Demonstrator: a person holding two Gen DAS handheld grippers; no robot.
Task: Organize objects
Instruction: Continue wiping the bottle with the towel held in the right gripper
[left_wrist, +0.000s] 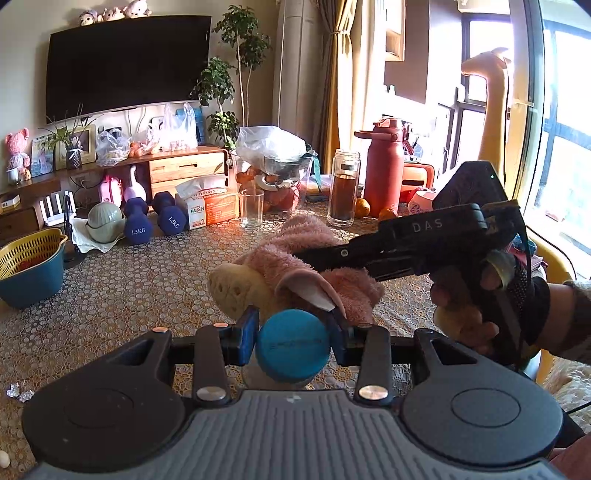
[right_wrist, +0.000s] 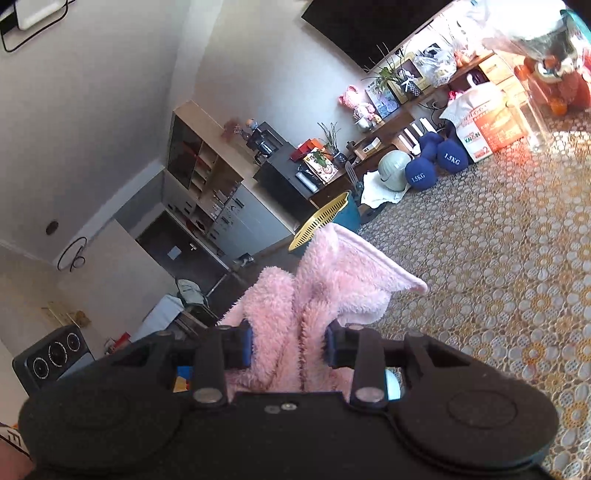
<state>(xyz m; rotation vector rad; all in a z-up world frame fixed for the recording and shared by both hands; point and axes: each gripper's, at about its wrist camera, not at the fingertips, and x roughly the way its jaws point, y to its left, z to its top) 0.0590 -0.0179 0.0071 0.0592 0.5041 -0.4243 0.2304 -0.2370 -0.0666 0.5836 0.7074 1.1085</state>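
Observation:
My left gripper is shut on a round blue cap that tops a pale bottle-like body, low in the left wrist view. Just beyond it a fluffy pink cloth lies draped over a cream spongy object on the patterned tablecloth. My right gripper reaches in from the right, held by a hand, and grips the cloth. In the right wrist view that gripper is shut on the pink cloth, which bunches up between the blue pads with one corner sticking out to the right.
At the table's far side stand a clear glass, a bottle of brown liquid, a red flask and a bowl covered with a plastic bag. A yellow-and-teal basket, blue dumbbells and a tissue box sit to the left.

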